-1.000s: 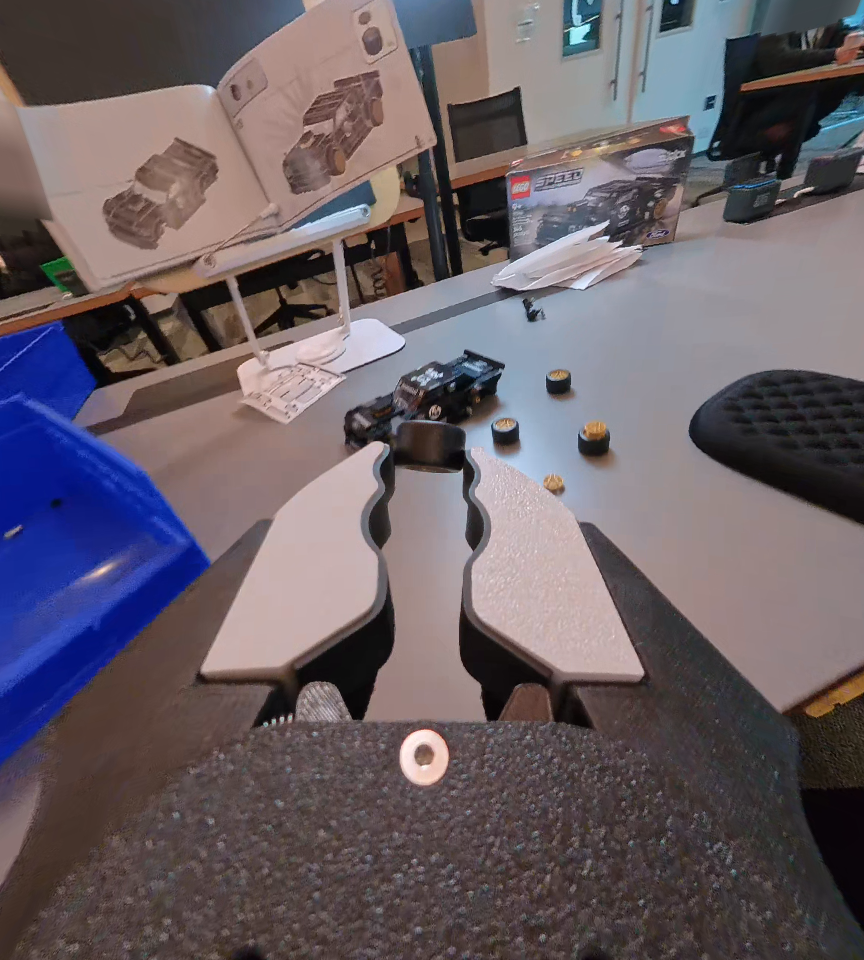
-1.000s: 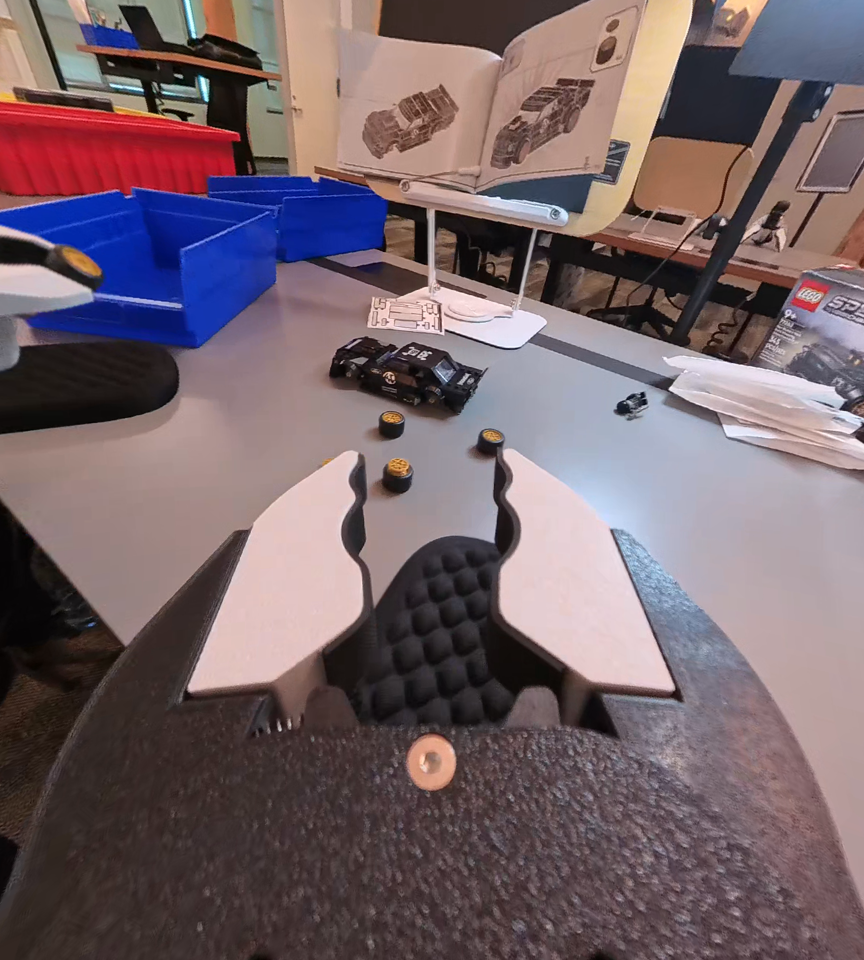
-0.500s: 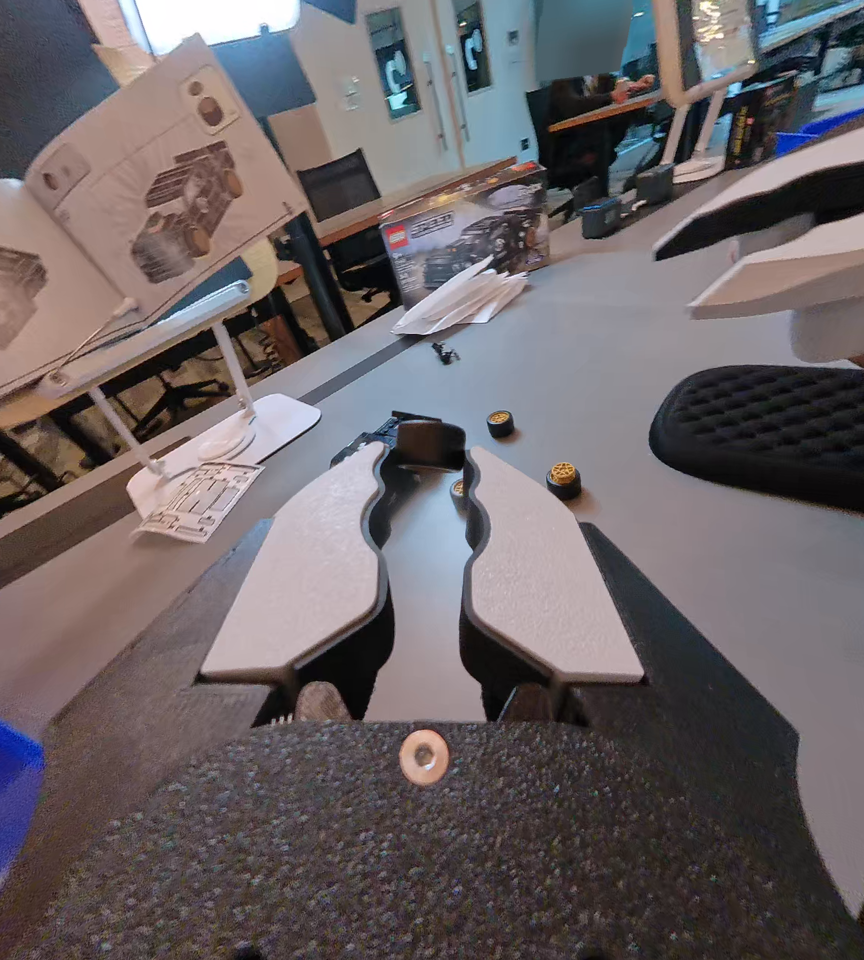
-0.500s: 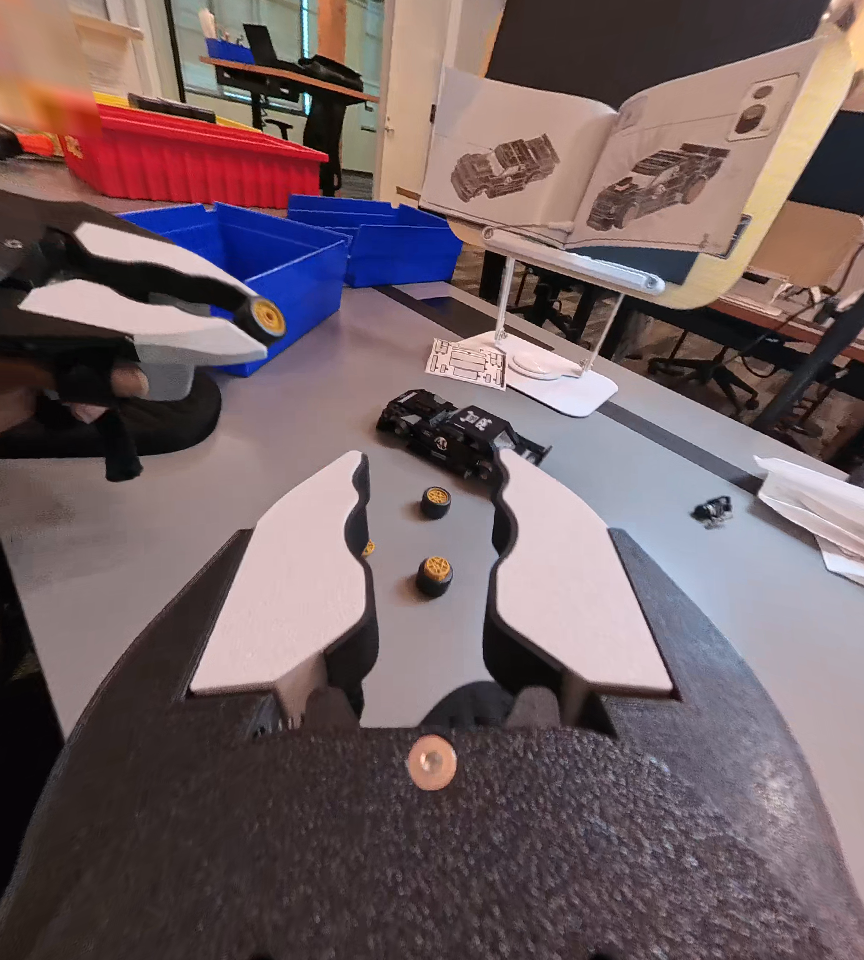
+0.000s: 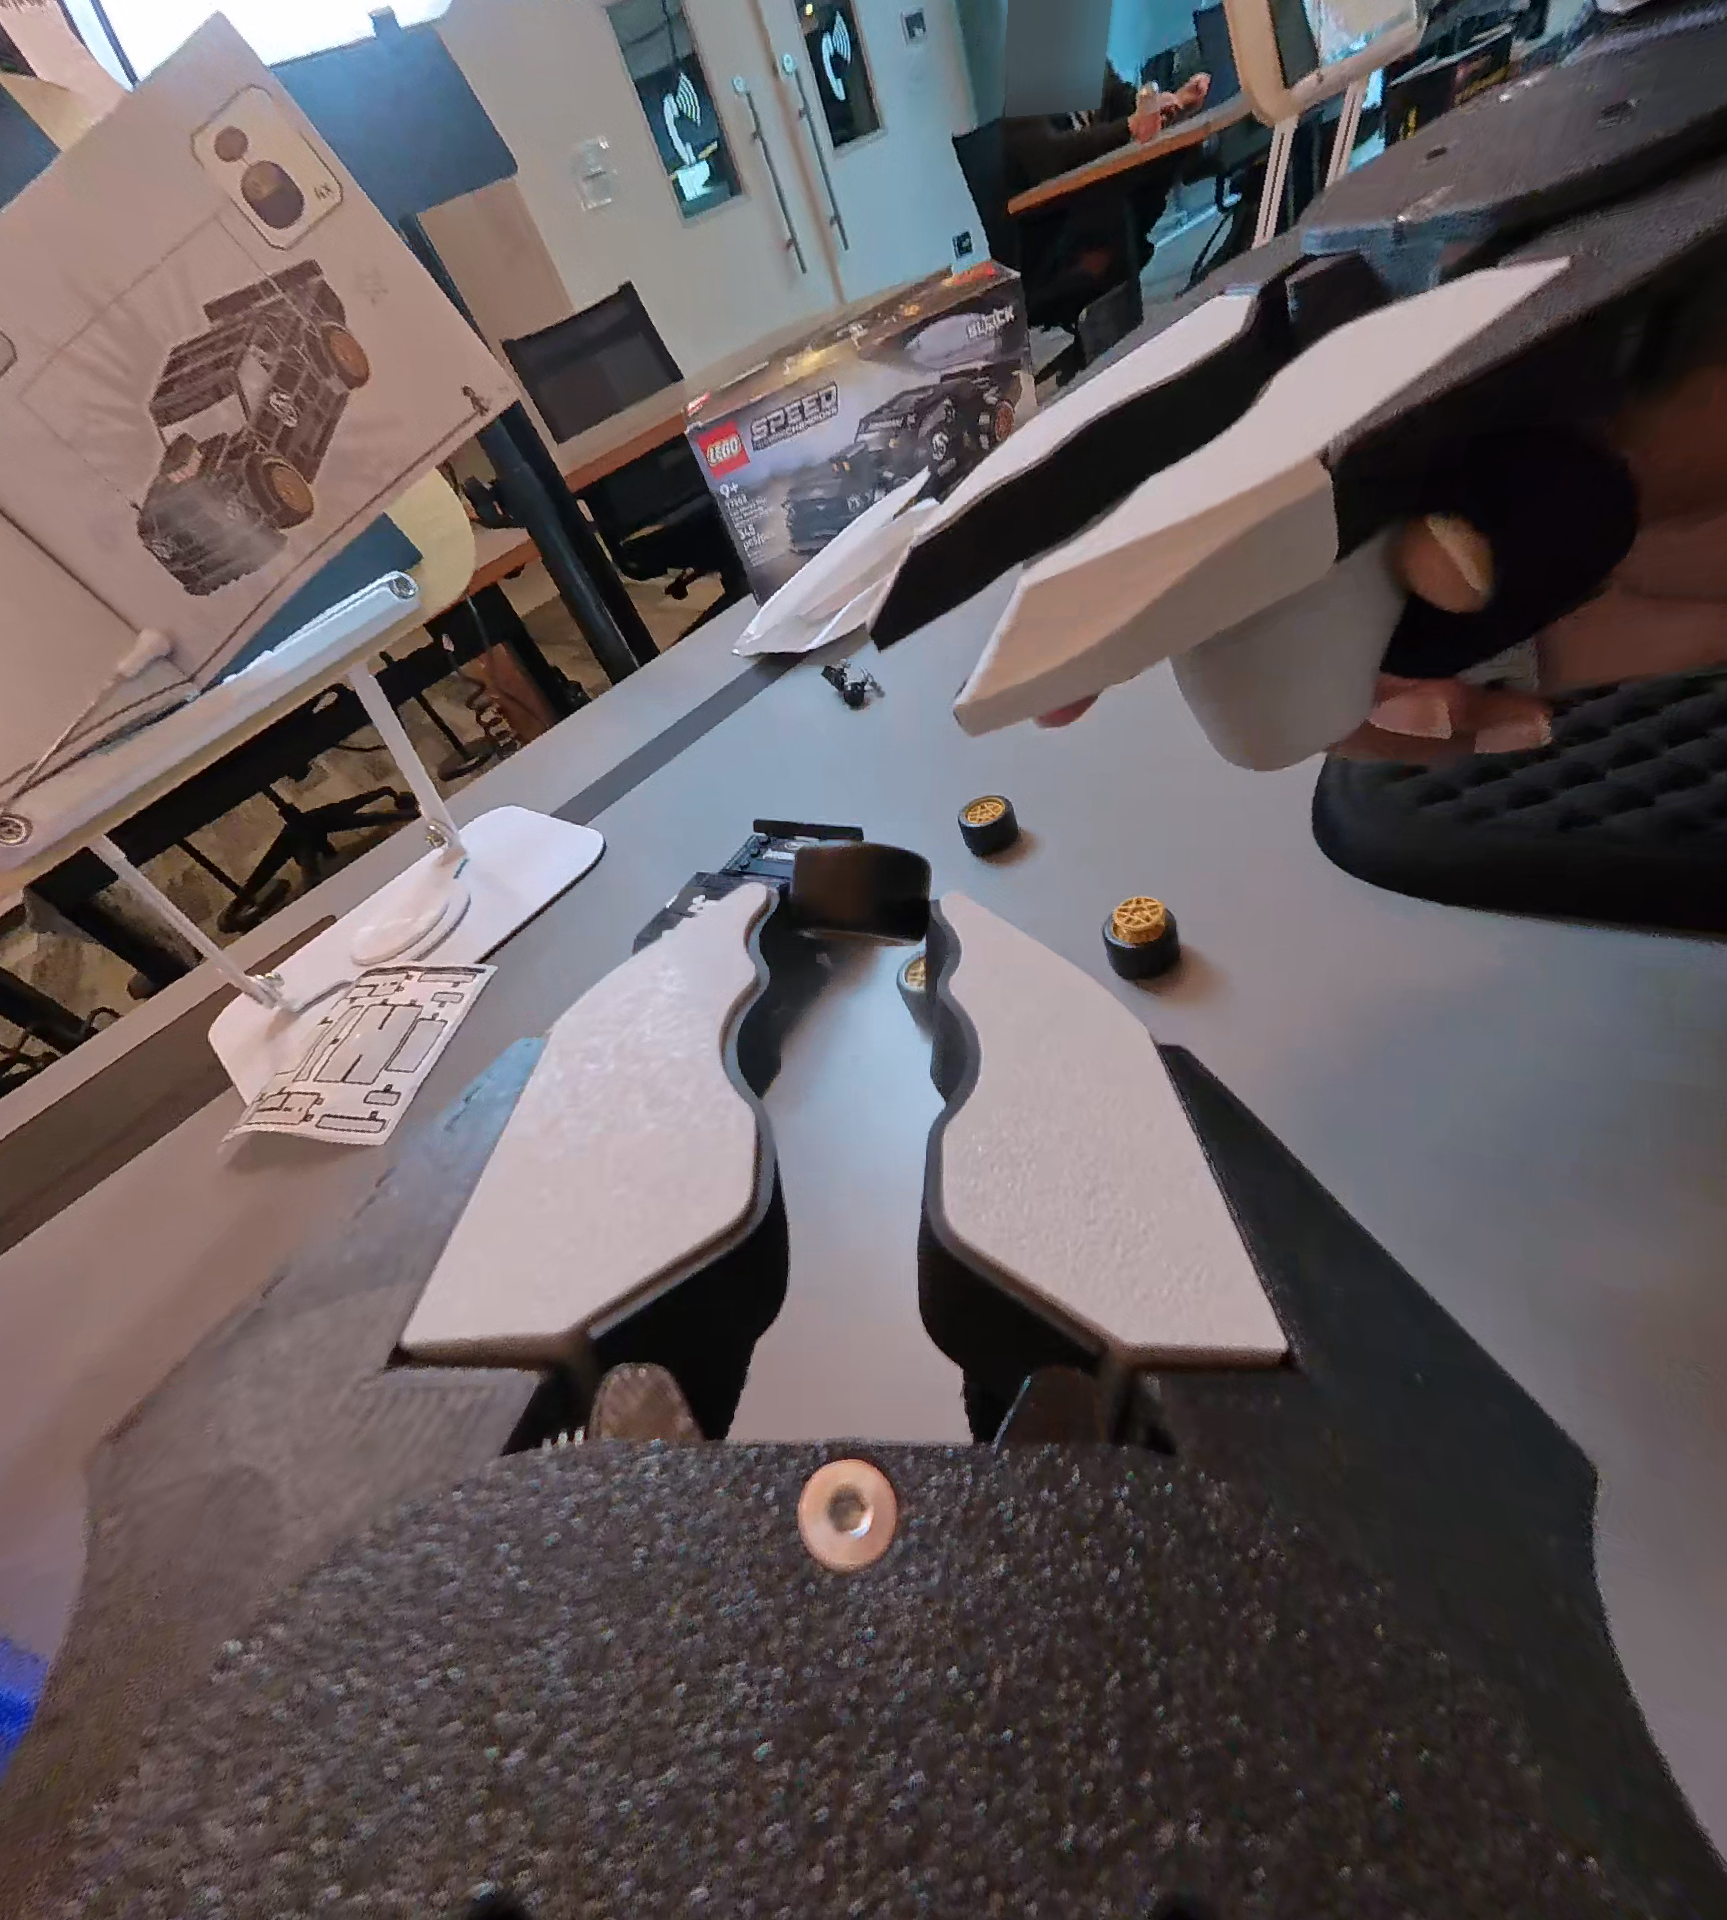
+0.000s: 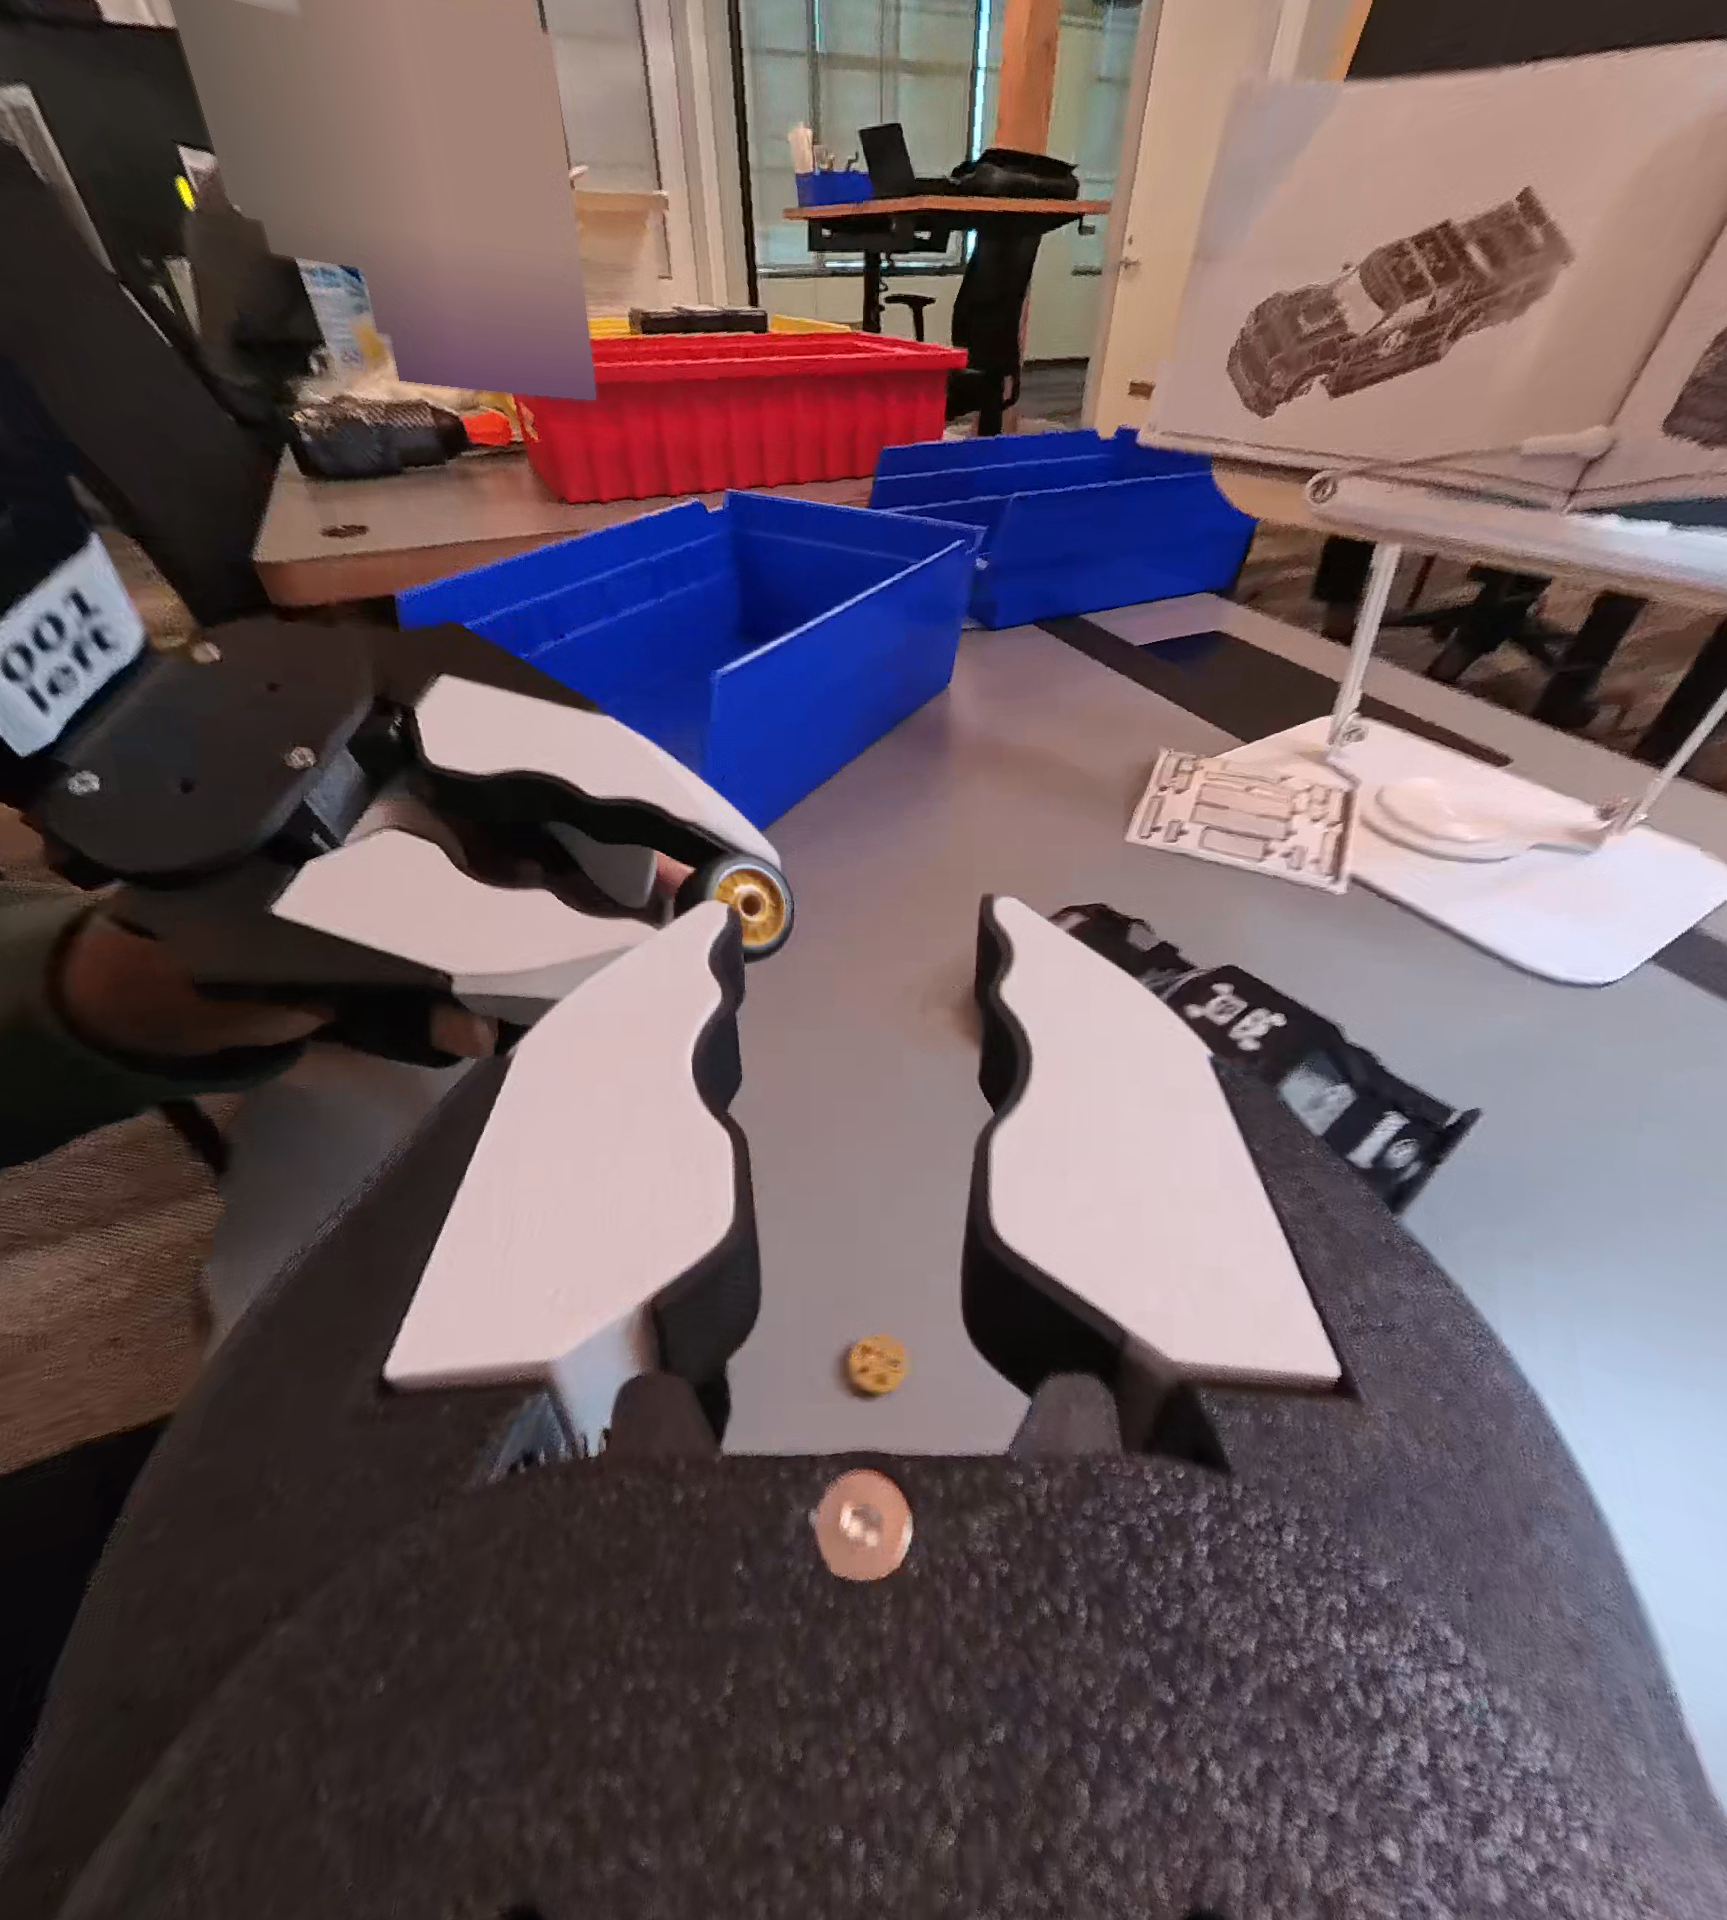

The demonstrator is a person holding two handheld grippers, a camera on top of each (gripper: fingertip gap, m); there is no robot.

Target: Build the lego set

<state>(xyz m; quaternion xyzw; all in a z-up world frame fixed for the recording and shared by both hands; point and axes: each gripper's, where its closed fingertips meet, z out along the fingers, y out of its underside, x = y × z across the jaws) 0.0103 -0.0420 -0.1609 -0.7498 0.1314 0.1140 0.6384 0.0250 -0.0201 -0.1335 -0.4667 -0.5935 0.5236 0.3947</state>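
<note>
1. Left gripper (image 5: 857,909): jaws clamped on a small black rubber tyre with a gold hub (image 6: 747,906), held above the grey table (image 5: 1461,1122).
2. Right gripper (image 6: 854,961): jaws apart, nothing between them, hovering over the table; the black brick-built toy car (image 6: 1295,1070) lies just past its right finger.
3. A loose flat gold round hub piece (image 6: 877,1364) lies on the table between the right gripper's fingers, near their base.
4. Two more black wheels with gold hubs (image 5: 1139,932) stand on the table right of the car, apart from it.
5. Open white instruction booklet (image 5: 184,343) sits on a white stand behind the car; white sticker sheet (image 5: 360,1049) lies by the stand's base.
6. Blue plastic bins (image 6: 734,644) at the table's far left edge.
</note>
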